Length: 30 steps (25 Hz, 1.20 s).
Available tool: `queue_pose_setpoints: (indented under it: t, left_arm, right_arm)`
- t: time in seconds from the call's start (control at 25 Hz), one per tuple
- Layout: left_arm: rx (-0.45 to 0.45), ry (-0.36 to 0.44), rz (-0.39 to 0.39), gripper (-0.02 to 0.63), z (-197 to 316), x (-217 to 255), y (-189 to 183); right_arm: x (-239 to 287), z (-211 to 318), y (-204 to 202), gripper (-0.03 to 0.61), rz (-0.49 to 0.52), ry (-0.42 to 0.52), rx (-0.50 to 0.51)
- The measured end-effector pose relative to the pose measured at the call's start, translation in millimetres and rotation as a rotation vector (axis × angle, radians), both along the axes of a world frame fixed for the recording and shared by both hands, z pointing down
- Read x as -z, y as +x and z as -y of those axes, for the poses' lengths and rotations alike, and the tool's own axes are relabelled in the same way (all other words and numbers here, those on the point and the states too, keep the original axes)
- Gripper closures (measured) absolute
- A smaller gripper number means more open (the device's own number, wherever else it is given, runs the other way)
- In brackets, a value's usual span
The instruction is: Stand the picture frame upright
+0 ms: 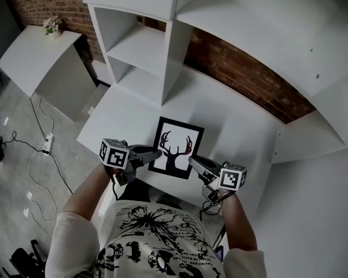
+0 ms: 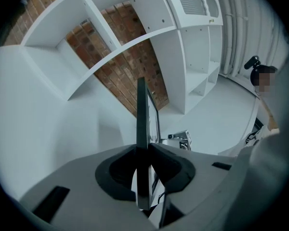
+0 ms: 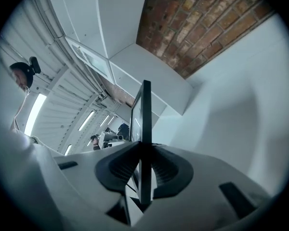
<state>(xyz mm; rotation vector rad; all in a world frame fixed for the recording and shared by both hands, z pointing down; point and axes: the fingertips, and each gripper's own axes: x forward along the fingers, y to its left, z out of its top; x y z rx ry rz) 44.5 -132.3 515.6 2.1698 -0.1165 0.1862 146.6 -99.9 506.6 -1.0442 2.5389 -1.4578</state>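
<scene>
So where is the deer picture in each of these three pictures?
Head view: the picture frame is in the centre, with the deer facing the camera.
Left gripper view: the picture frame is edge-on, a thin black strip up the middle, pinched in the jaws.
Right gripper view: the picture frame is edge-on in the middle again, pinched in the jaws.
Shared landmark: the brick wall behind it.

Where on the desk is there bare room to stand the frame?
Bare desk runs behind the frame up to the brick wall, and on the frame's left up to the shelf unit. The near edge is crowded: the left gripper and right gripper clamp the frame there.
</scene>
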Motion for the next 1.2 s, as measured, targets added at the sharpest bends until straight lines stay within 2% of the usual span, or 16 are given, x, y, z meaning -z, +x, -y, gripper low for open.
queue_pose_setpoints:
  t: [0.08, 0.16, 0.4, 0.56, 0.76, 0.88, 1.0, 1.2]
  left_arm:
    - [-0.013, 0.015, -0.009, 0.517, 46, 11, -18]
    - [-0.034, 0.041, -0.004, 0.515, 71, 16, -30]
    - [-0.093, 0.129, 0.013, 0.515, 115, 20, -57]
    - [-0.118, 0.241, 0.014, 0.515, 146, 22, -72]
    - [-0.143, 0.314, 0.016, 0.515, 195, 20, -93]
    - [-0.161, 0.369, 0.024, 0.514, 220, 25, -101]
    - [-0.177, 0.444, 0.048, 0.514, 229, 14, -99]
    - [-0.173, 0.491, 0.067, 0.512, 237, -3, -95]
  right_arm:
    - [15, 45, -21, 0.499, 0.000, 0.014, -0.008]
    - [22, 70, -34, 0.499, -0.016, 0.031, -0.019]
    - [31, 109, -63, 0.497, -0.065, 0.117, -0.069]
    - [28, 132, -81, 0.497, -0.115, 0.166, -0.104]
    - [23, 176, -103, 0.495, -0.183, 0.181, -0.135]
    - [25, 200, -113, 0.494, -0.267, 0.178, -0.133]
    - [7, 208, -112, 0.492, -0.340, 0.168, -0.129]
    - [-8, 215, -109, 0.492, -0.388, 0.161, -0.154]
